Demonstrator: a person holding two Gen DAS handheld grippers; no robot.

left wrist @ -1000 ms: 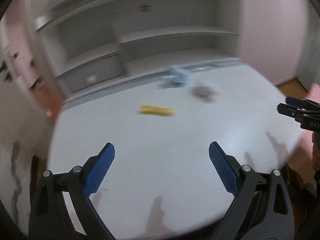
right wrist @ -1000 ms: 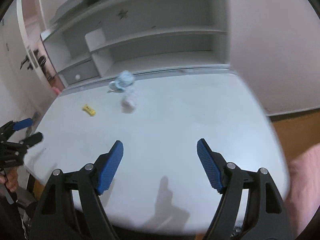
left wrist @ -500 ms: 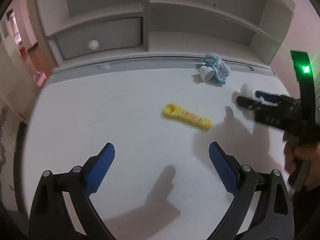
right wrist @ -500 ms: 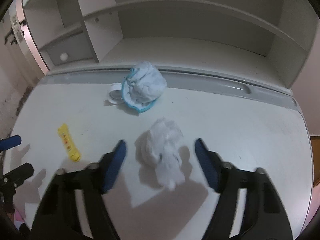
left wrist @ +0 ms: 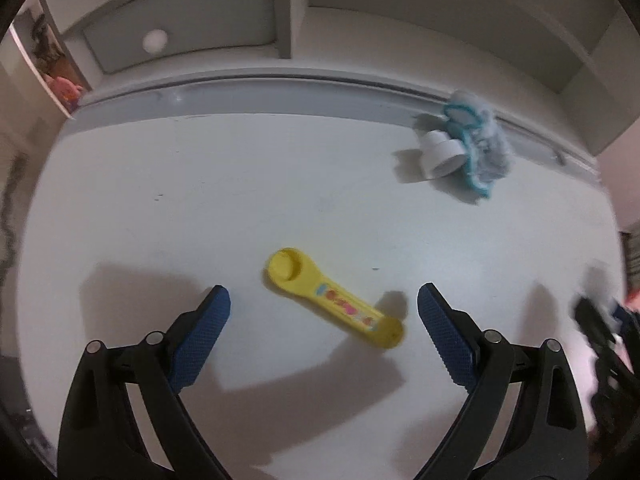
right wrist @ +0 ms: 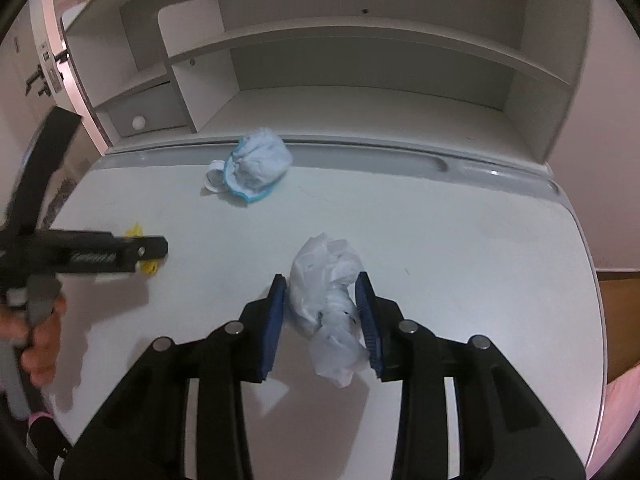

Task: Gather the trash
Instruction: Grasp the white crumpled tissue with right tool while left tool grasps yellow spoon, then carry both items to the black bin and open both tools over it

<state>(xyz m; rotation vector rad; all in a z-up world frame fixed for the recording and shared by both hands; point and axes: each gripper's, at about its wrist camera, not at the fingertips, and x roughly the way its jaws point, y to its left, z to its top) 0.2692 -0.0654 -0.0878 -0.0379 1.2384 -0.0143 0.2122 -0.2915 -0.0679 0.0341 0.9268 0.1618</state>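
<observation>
A yellow flat plastic piece [left wrist: 334,298] lies on the white desk [left wrist: 200,200], between and just ahead of the wide-open jaws of my left gripper [left wrist: 324,308]. A crumpled white tissue wad [right wrist: 326,300] sits between the pads of my right gripper [right wrist: 322,284], which has closed in on it and touches it on both sides. A crumpled blue-edged mask [right wrist: 256,170] with a small white cup [left wrist: 442,154] beside it lies at the desk's back edge. In the right wrist view the left gripper [right wrist: 152,248] hides most of the yellow piece [right wrist: 138,234].
White shelving [right wrist: 360,100] rises behind the desk, with a grey drawer and round knob [left wrist: 154,40] at the left. The desk's right edge [right wrist: 588,280] drops to a wooden floor.
Both grippers moved forward and down to the desk. My left gripper came up to the yellow piece. My right gripper narrowed its jaws onto the tissue wad.
</observation>
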